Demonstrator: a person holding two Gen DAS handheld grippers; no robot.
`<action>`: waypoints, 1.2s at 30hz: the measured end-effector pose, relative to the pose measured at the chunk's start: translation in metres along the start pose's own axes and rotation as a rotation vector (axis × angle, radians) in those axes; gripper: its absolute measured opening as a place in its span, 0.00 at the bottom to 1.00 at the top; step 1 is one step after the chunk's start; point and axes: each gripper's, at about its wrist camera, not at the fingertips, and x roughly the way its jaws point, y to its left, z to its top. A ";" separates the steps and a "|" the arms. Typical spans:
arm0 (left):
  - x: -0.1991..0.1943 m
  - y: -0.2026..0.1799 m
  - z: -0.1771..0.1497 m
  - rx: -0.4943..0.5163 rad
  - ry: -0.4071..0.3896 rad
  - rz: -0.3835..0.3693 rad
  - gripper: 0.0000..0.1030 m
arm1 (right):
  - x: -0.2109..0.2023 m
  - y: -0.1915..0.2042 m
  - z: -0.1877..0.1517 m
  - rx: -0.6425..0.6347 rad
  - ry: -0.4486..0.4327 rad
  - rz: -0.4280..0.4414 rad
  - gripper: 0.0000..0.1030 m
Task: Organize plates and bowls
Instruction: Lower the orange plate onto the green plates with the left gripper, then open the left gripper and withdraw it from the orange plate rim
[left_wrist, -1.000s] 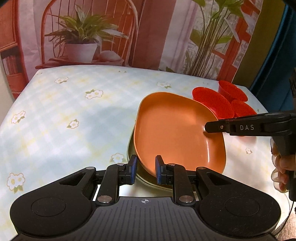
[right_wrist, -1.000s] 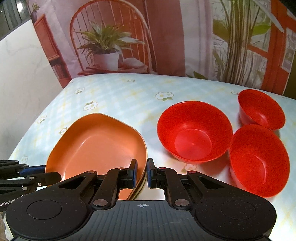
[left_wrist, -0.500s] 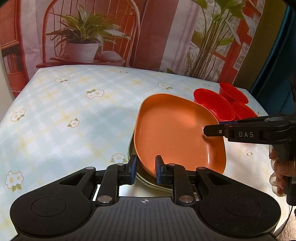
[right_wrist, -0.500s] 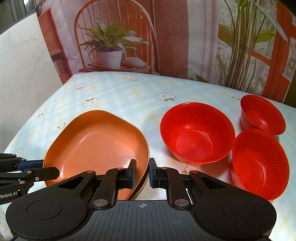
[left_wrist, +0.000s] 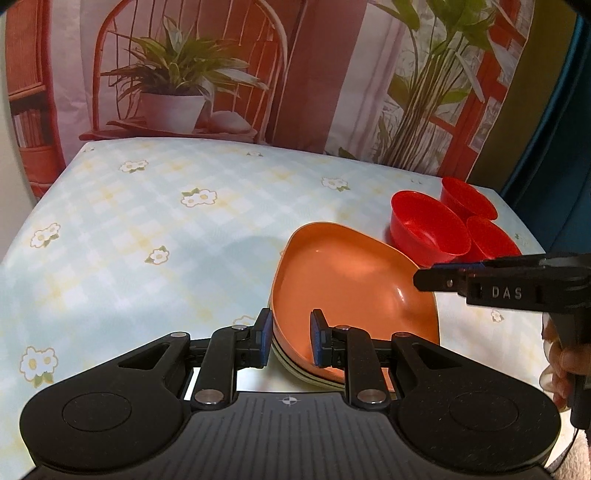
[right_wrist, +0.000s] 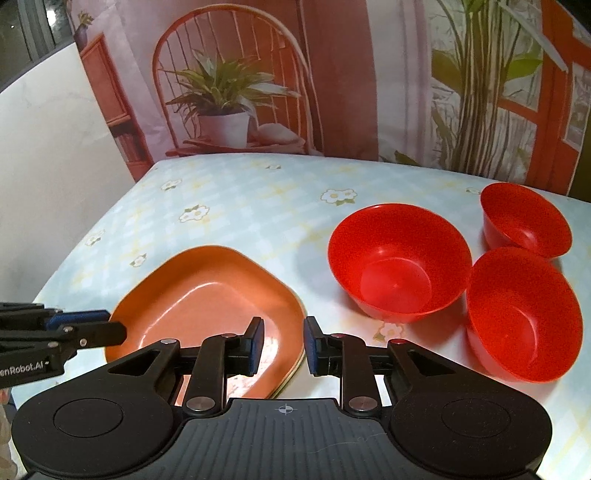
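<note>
Straddling orange plate (left_wrist: 347, 280) rim w/ fingers apart, left tool (left_wrist: 288, 338), right tool (right_wrist: 280, 345) likewise unclenched, opp. edge

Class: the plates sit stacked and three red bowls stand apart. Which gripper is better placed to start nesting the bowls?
Probably the right gripper: it is open, and the red bowls lie just ahead to its right. The left gripper straddles the rim of the orange plate, which lies between it and the bowls.
</note>
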 end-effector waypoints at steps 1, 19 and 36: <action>0.000 0.000 0.000 -0.002 -0.002 0.000 0.21 | 0.000 0.002 -0.001 -0.005 0.002 0.000 0.22; 0.013 0.011 -0.002 -0.031 0.014 0.035 0.22 | -0.005 0.011 -0.016 -0.034 -0.022 -0.052 0.22; 0.018 0.008 -0.004 -0.015 0.023 0.035 0.23 | -0.001 0.004 -0.031 -0.029 -0.019 -0.078 0.26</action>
